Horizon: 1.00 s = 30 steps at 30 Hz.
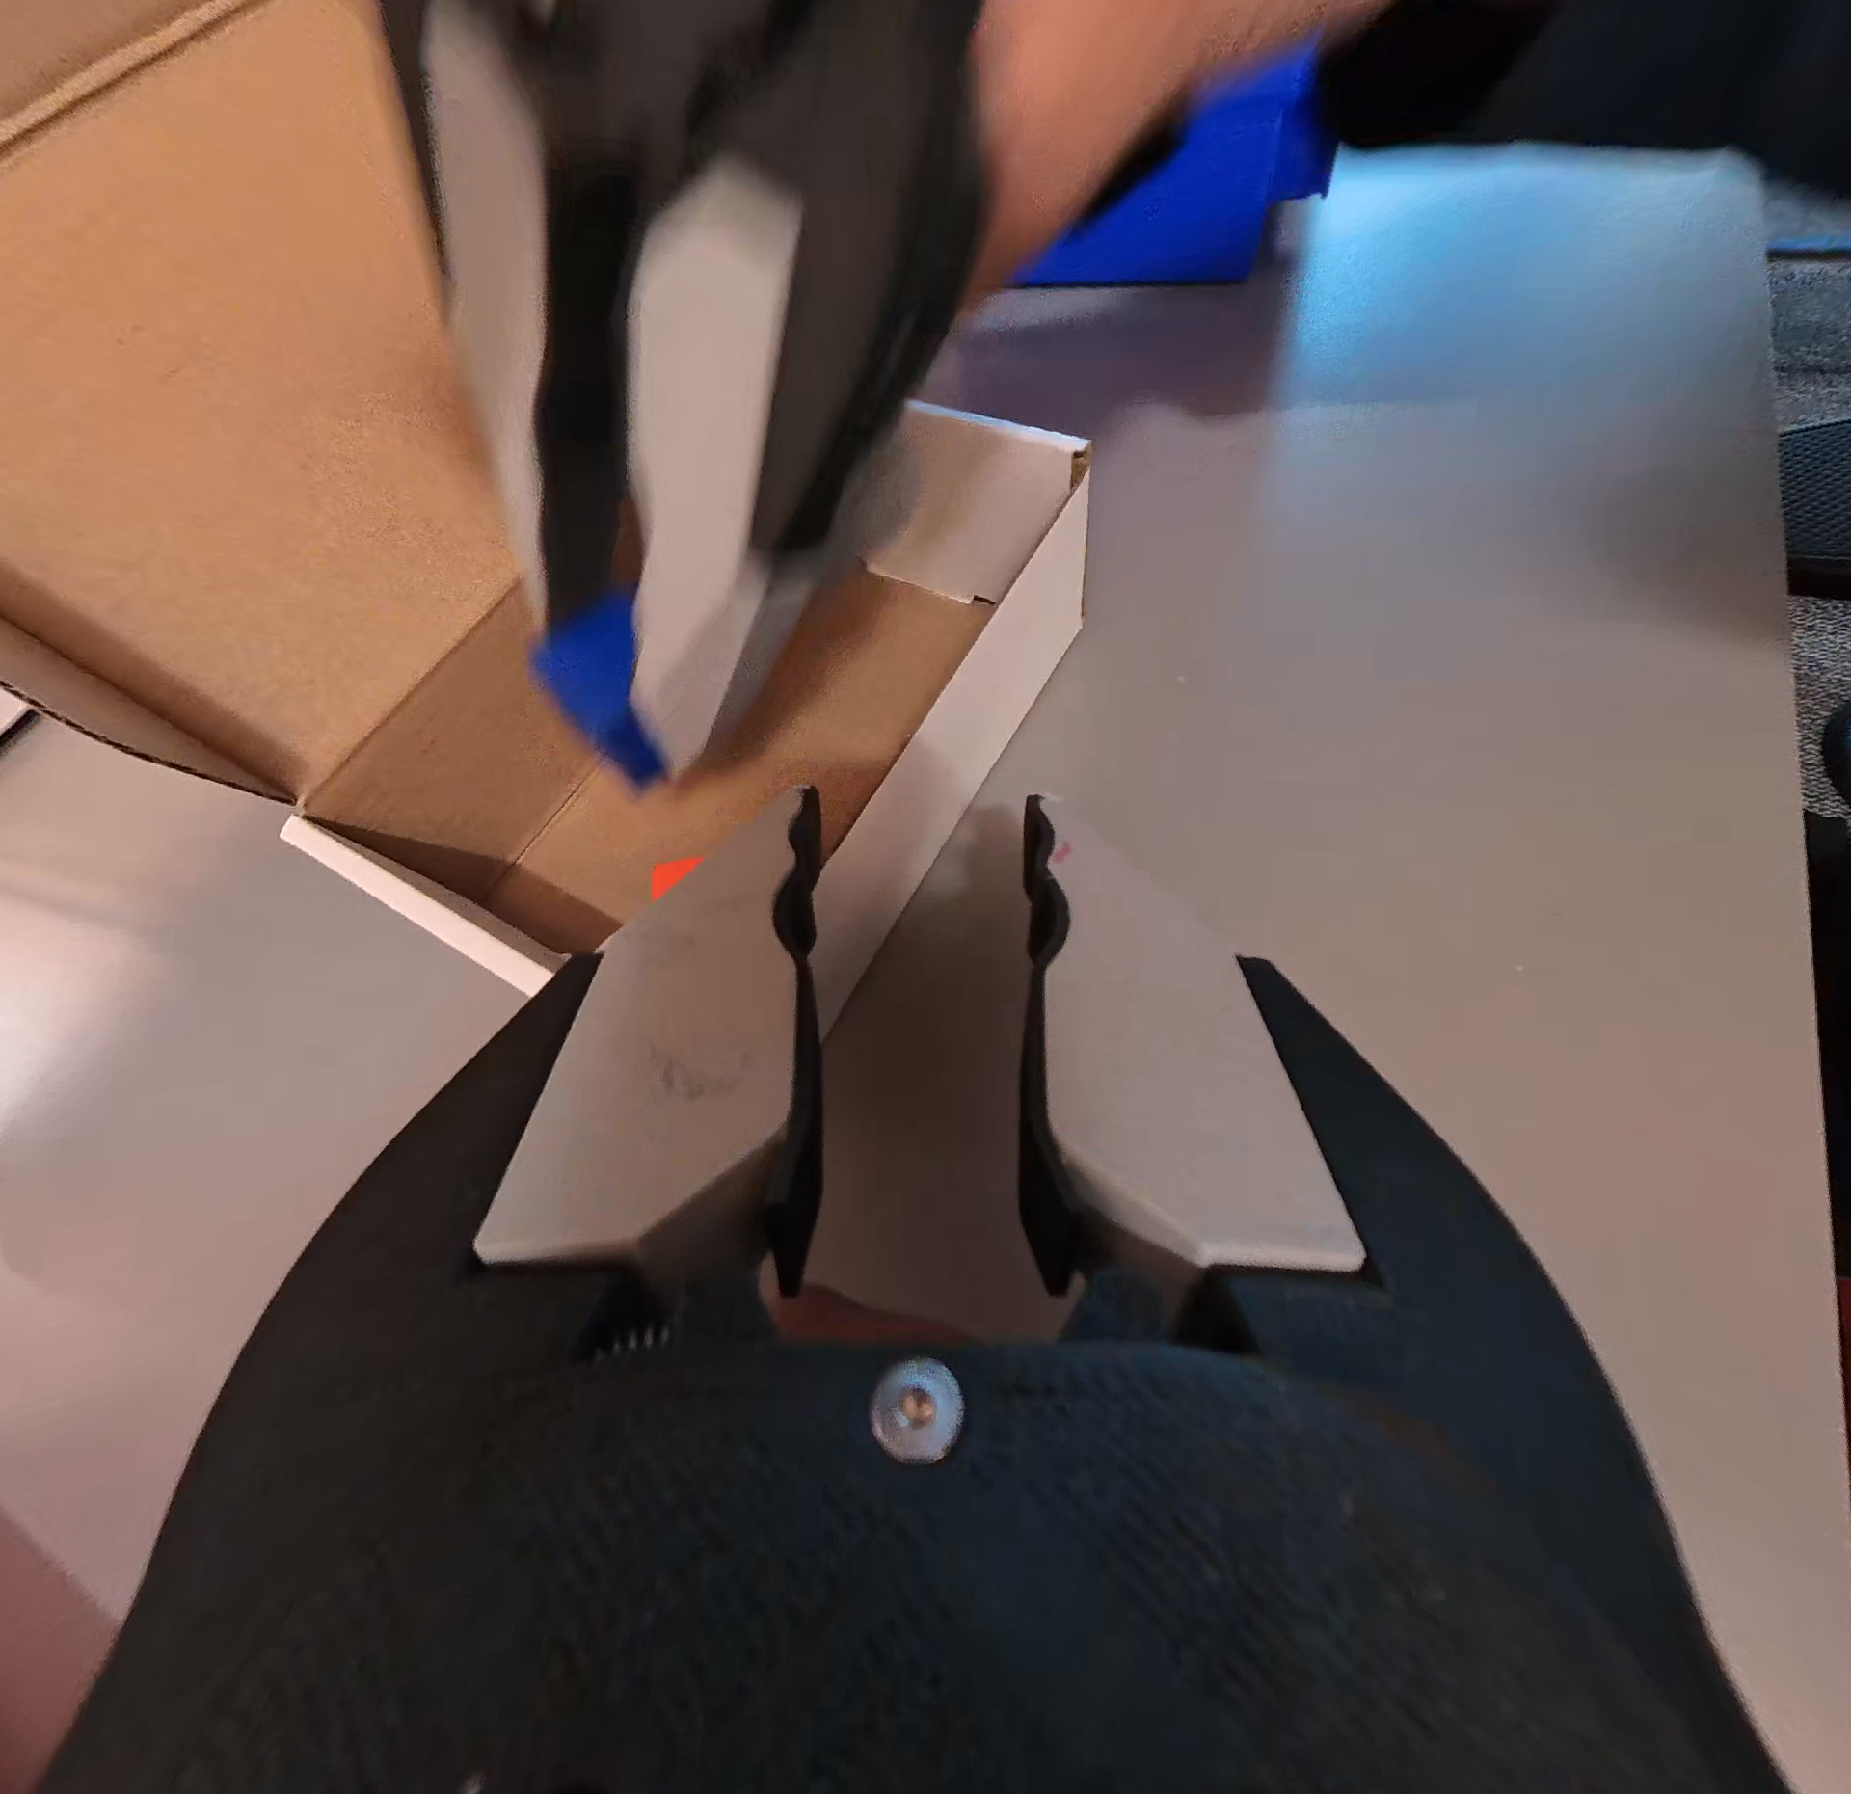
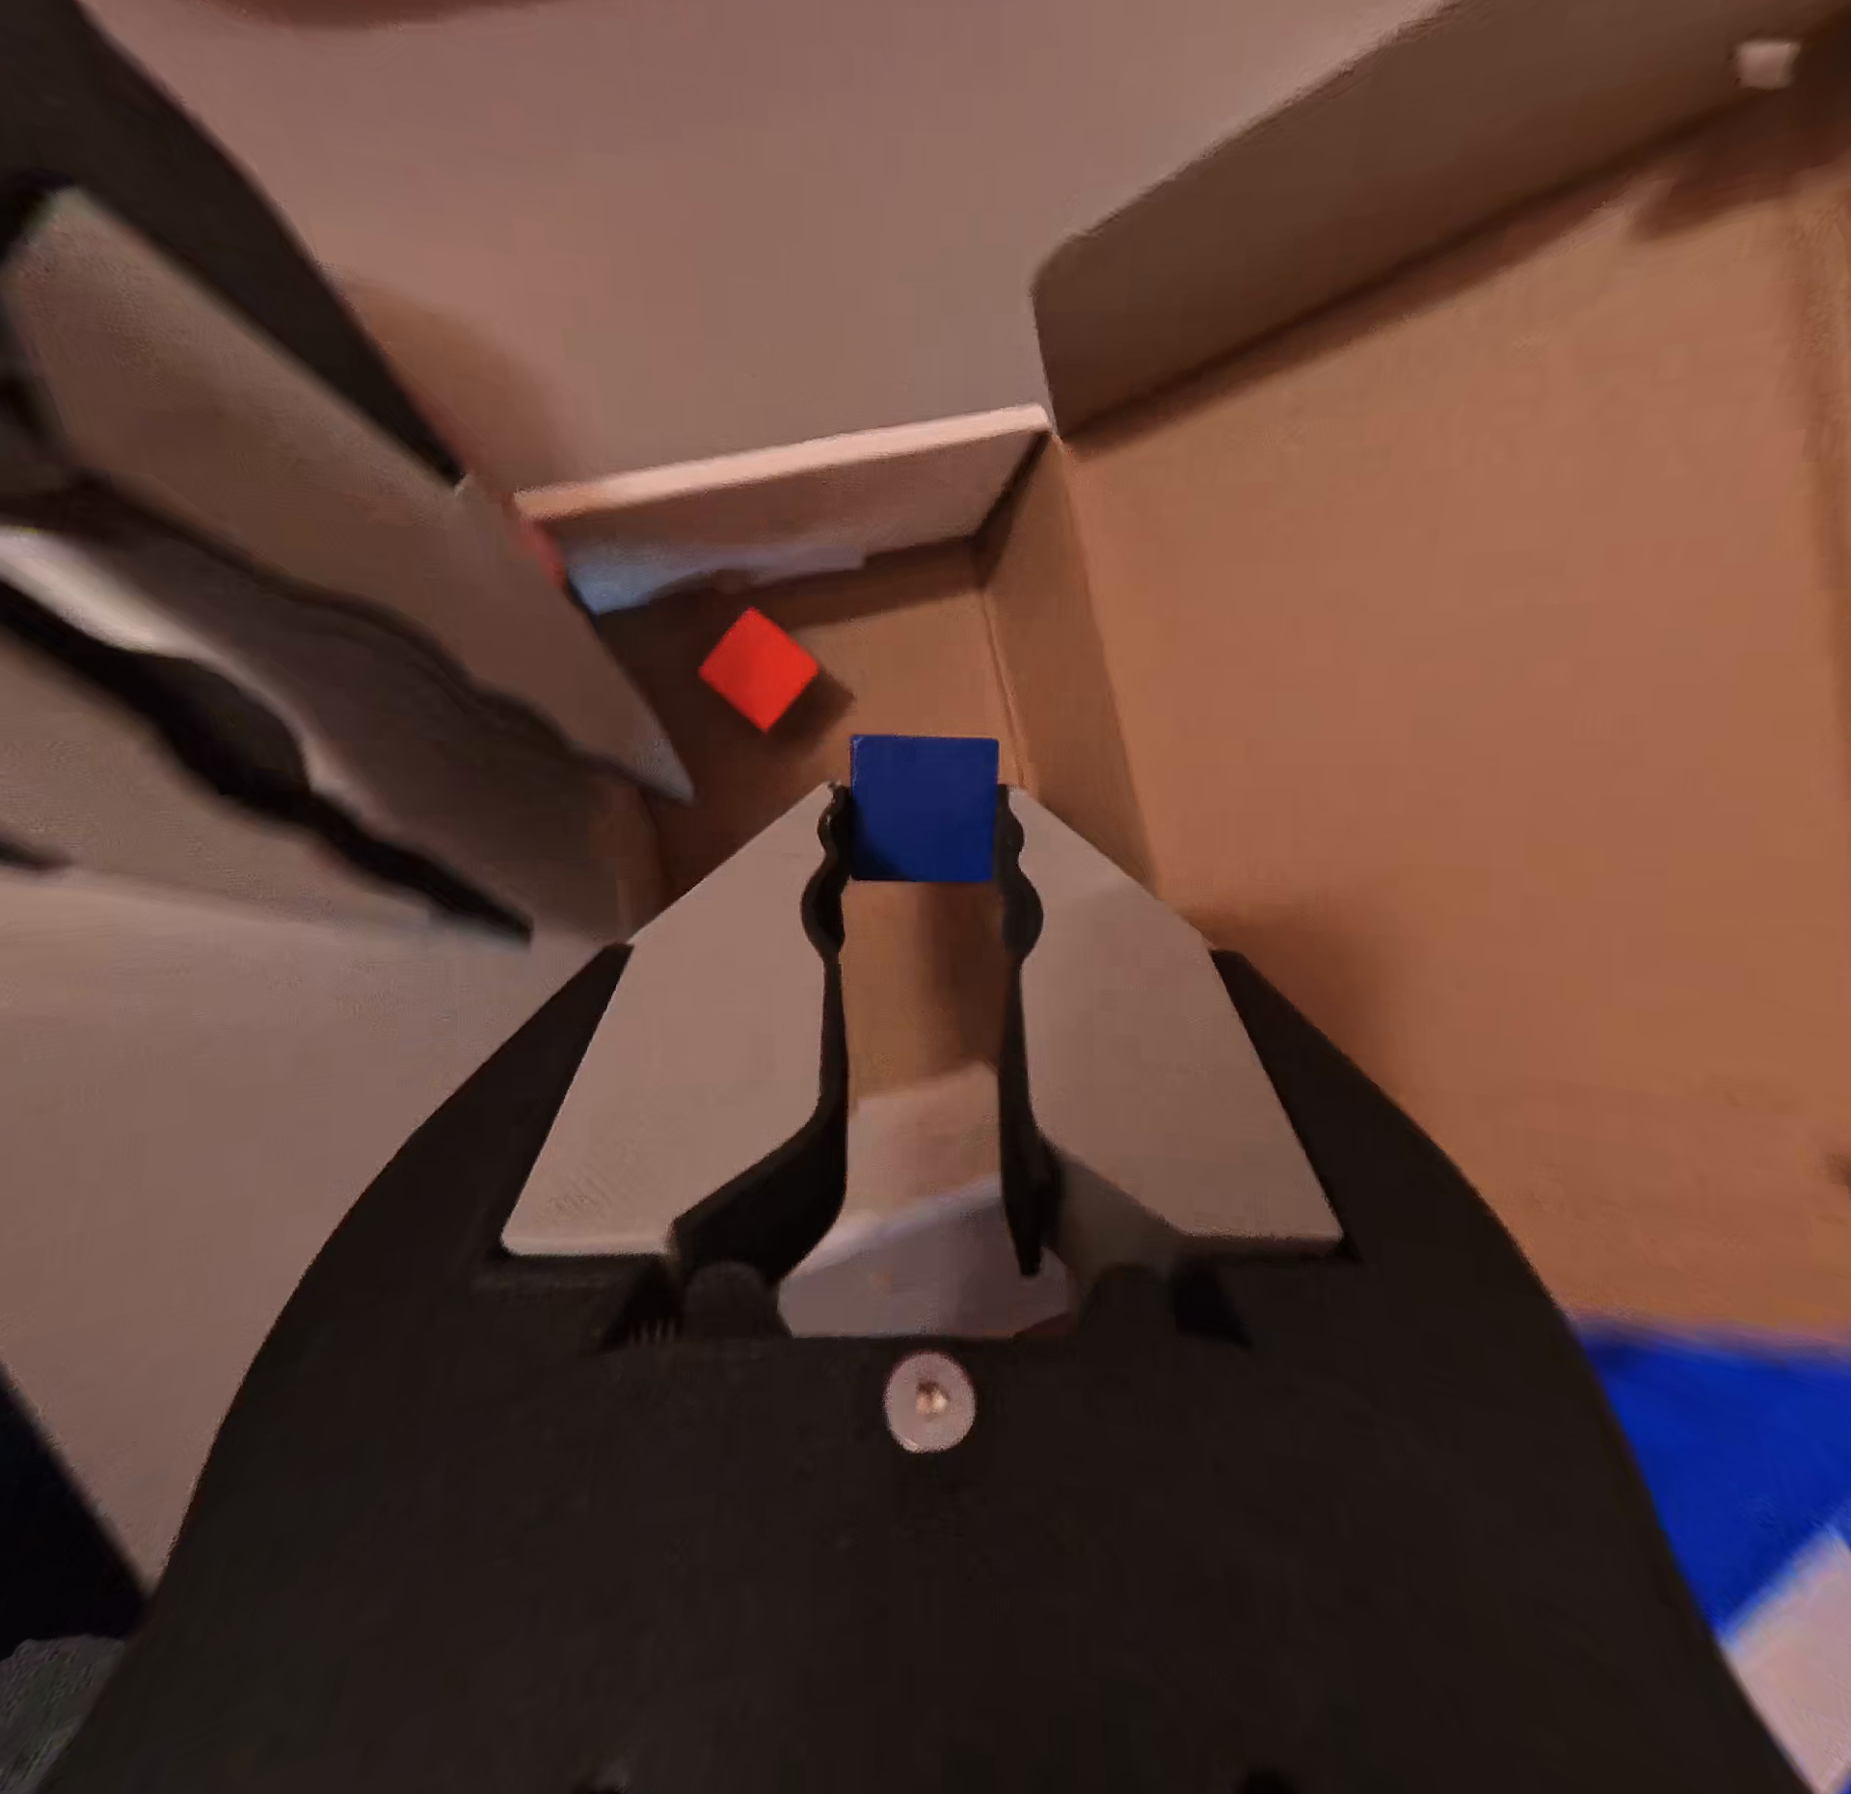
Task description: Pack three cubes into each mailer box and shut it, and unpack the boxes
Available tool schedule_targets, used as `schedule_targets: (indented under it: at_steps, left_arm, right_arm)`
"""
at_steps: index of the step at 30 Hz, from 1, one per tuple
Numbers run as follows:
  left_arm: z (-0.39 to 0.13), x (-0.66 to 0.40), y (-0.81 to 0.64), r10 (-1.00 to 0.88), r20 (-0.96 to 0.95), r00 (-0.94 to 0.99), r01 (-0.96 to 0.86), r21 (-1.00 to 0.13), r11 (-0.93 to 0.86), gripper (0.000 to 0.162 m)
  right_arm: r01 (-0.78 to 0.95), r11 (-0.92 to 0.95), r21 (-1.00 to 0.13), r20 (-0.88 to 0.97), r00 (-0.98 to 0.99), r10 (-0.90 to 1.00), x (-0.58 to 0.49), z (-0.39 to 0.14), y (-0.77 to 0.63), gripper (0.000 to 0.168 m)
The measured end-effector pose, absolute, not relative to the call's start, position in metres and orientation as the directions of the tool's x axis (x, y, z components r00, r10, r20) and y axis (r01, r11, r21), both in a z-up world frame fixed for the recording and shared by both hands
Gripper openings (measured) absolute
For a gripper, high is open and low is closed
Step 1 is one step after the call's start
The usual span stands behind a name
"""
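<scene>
Right claw (image 2: 923,792): clenched on a blue cube (image 2: 923,809), pinched at the fingertips by the black ridged pads; one flat square face of the cube is turned squarely to the camera.
Blue cube's place: held up inside the open mailer box (image 2: 1402,744), above its brown floor, close to the raised lid panel.
Red cube (image 2: 758,669): lies on the box floor near the far corner, turned corner-on so it reads as a diamond; apart from the blue cube.
Mailer box material: corrugated card, white outside, plain brown inside, with folded walls and a tall lid standing open.
Left claw (image 1: 923,809): released, nothing between its pale grey wedge fingers and wavy black pads; it hovers over the smooth grey worktop (image 1: 1402,845), just beside the box's white side wall.
Left view only: the box's white outer wall (image 1: 1032,634), its long axis running diagonally away to the right; a blurred blue bin (image 1: 1202,204) at the far edge; the right claw reaching down into the box with the blue cube (image 1: 596,684); only a sliver of the red cube (image 1: 673,877).
Right view only: the whole red cube and the box's inner corner; the left claw (image 2: 601,744) shows blurred at the left.
</scene>
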State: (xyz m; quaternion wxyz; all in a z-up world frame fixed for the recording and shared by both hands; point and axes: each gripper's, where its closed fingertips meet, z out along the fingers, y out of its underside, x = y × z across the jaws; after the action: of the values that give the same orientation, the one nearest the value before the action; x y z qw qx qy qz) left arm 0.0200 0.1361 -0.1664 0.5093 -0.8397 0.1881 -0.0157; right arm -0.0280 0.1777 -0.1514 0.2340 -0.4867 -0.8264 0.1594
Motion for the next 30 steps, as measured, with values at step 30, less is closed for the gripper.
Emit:
schedule_targets:
  at_steps: [30]
  left_arm:
    - [-0.165, 0.022, 0.136, -0.343, -0.117, 0.932, -0.262, -0.872, -0.414, 0.039]
  right_arm:
    - [0.979, 0.058, -0.195, 0.096, -0.039, 0.995, 0.175, -0.169, 0.372, 0.035]
